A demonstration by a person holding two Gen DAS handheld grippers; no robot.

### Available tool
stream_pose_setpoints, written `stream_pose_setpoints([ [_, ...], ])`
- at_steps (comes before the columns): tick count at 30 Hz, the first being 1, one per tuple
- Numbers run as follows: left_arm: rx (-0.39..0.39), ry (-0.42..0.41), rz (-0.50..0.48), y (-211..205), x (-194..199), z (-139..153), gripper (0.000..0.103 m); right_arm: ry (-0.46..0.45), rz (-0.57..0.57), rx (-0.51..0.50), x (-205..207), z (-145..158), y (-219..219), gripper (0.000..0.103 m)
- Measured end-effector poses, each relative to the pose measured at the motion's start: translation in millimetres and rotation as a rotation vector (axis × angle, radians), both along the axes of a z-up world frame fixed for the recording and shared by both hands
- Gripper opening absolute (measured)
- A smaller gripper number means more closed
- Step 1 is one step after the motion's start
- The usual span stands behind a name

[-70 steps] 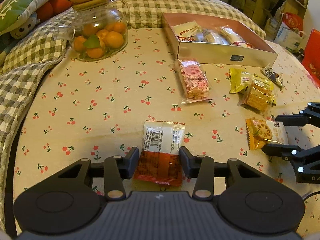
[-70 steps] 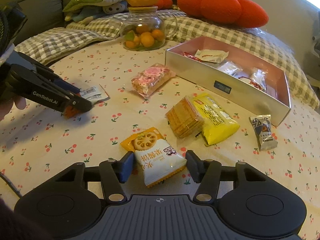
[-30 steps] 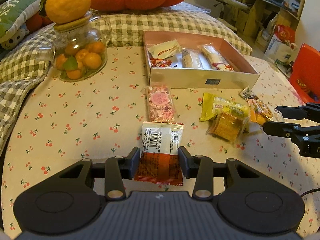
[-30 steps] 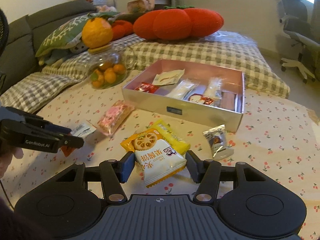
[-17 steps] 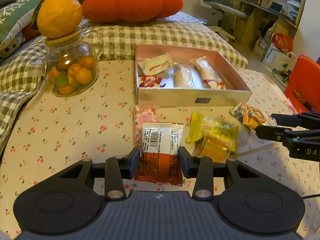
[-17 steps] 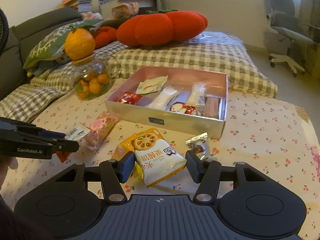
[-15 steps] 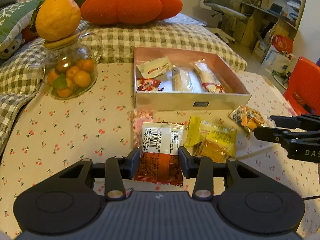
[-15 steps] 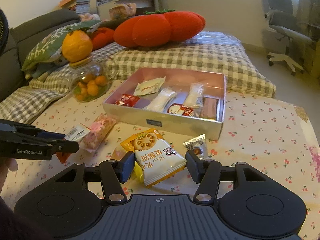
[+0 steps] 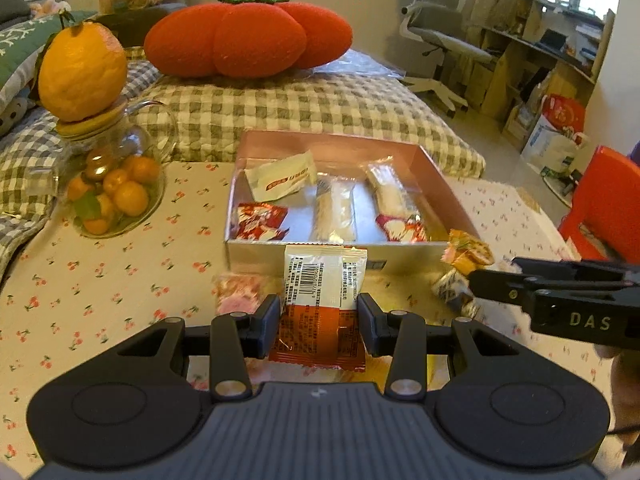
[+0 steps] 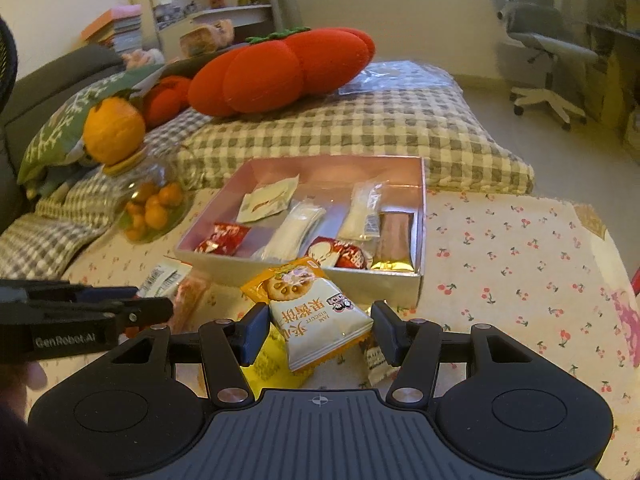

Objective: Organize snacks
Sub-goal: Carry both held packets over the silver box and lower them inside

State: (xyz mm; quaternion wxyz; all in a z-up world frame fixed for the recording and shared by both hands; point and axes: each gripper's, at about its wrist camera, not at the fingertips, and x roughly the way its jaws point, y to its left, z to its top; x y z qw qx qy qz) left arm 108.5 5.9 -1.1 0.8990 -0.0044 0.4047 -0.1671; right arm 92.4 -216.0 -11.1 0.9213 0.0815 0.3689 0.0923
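A cherry-print tablecloth (image 9: pixel 120 280) is being seen beneath both claws, with a checked quilt (image 9: pixel 304 112) and a red pumpkin cushion (image 9: pixel 248 40) beyond. The open snack box (image 9: pixel 436 184) is lying just ahead. An orange-white packet (image 9: pixel 324 296) is being gripped by the left gripper (image 9: pixel 319 320); a biscuit packet (image 10: pixel 316 312) is being pinched by the right gripper (image 10: pixel 319 332).

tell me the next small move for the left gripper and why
Probably carry it forward over the box's near wall, then open. The left gripper holds the orange-and-white packet just short of that wall, and bare floor shows between snacks inside.
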Motion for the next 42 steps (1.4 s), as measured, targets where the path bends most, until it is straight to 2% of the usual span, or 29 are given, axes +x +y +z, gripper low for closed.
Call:
stream_pose_setpoints([
  [7, -0.018, 0.001, 0.041, -13.8, 18.5, -2.1, 0.038, 0.045, -0.066, 0.083, 24.6, -4.5, -7.1, 0.055],
  [17, 0.043, -0.033, 0.024, -32.0, 66.6, -7.6, 0.038, 0.047, -0.153, 0.153, 76.4, -5.0, -30.6, 0.055],
  [21, 0.076, -0.003, 0.005, -35.8, 89.6, -16.8, 0.038, 0.052, -0.178, 0.191, 92.1, -11.8, -39.1, 0.055],
  [28, 0.092, 0.070, 0.013, -33.5, 123.1, -34.7, 0.038, 0.065, -0.167, 0.215, 114.0, -27.4, -38.7, 0.056],
  [32, 0.085, 0.084, 0.010, -36.6, 134.0, -40.5, 0.038, 0.069, -0.160, 0.224, 123.2, -35.2, -36.5, 0.056],
  [42, 0.108, 0.033, 0.053, -45.3, 155.2, -47.8, 0.036, 0.081, -0.161, 0.243, 137.7, -49.3, -36.0, 0.056],
])
